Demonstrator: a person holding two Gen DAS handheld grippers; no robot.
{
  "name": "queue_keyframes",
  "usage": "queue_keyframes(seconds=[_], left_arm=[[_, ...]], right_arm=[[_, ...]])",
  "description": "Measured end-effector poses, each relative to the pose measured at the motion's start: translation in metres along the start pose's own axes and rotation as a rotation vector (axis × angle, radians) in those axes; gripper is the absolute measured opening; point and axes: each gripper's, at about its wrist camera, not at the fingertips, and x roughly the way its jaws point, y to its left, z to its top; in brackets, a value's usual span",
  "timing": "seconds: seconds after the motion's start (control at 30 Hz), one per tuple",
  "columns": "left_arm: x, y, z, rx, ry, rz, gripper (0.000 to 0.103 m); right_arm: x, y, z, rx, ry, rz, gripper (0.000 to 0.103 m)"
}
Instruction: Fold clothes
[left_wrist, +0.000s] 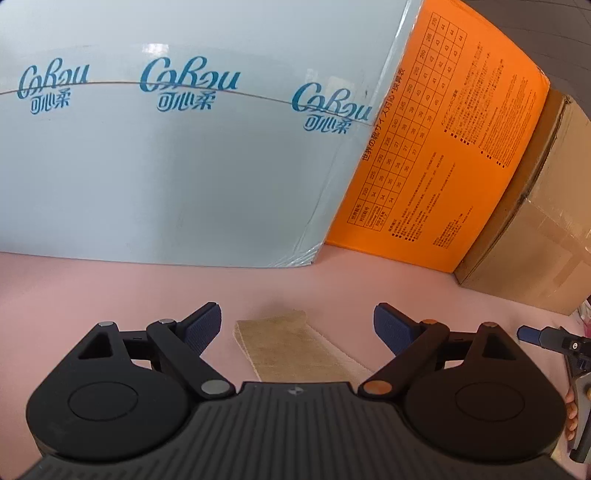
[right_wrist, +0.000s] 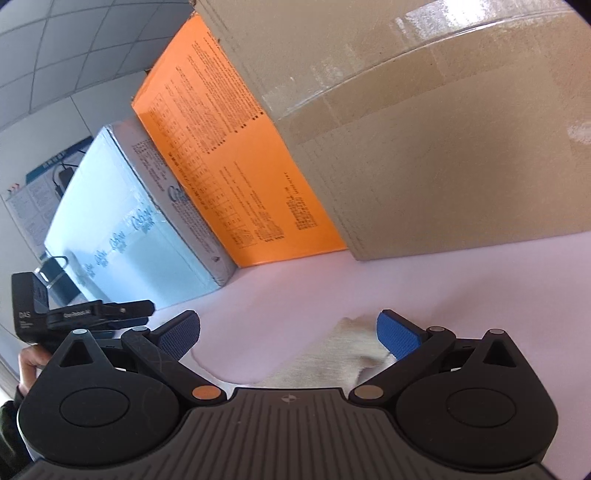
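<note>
Beige folded cloth (left_wrist: 291, 347) flat on pink surface (left_wrist: 110, 280), just beyond left gripper (left_wrist: 297, 326) and centred between its wide-spread blue pads (left_wrist: 205, 326), untouched. Same cloth (right_wrist: 332, 354) in right wrist view, low and right of centre, its far corner just beside the right pad of right gripper (right_wrist: 288, 334), likewise spread wide, nothing clamped. Farther back: pale blue box (left_wrist: 166, 155), orange box (left_wrist: 443, 166), brown carton (left_wrist: 546, 221), left to right.

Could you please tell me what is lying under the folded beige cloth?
The folded beige cloth lies flat on the pink table surface. Nothing else shows at its edges; whatever might sit beneath its middle is covered.
</note>
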Motion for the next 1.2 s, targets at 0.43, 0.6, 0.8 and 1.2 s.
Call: queue_keyframes(seconds=[0.43, 0.6, 0.8, 1.2], left_arm=[[0.027, -0.018, -0.022, 0.274, 0.029, 0.09, 0.089], [0.024, -0.007, -0.021, 0.282, 0.032, 0.08, 0.089], [0.046, -0.025, -0.021, 0.279, 0.022, 0.082, 0.089], [0.063, -0.03, -0.022, 0.178, 0.001, 0.003, 0.089]], right_arm=[[0.001, -0.02, 0.0, 0.025, 0.026, -0.039, 0.103], [-0.003, -0.029, 0.0, 0.077, 0.013, 0.0, 0.103], [-0.004, -0.032, 0.0, 0.091, 0.008, 0.017, 0.103], [-0.003, -0.032, 0.002, 0.063, 0.037, 0.032, 0.103]])
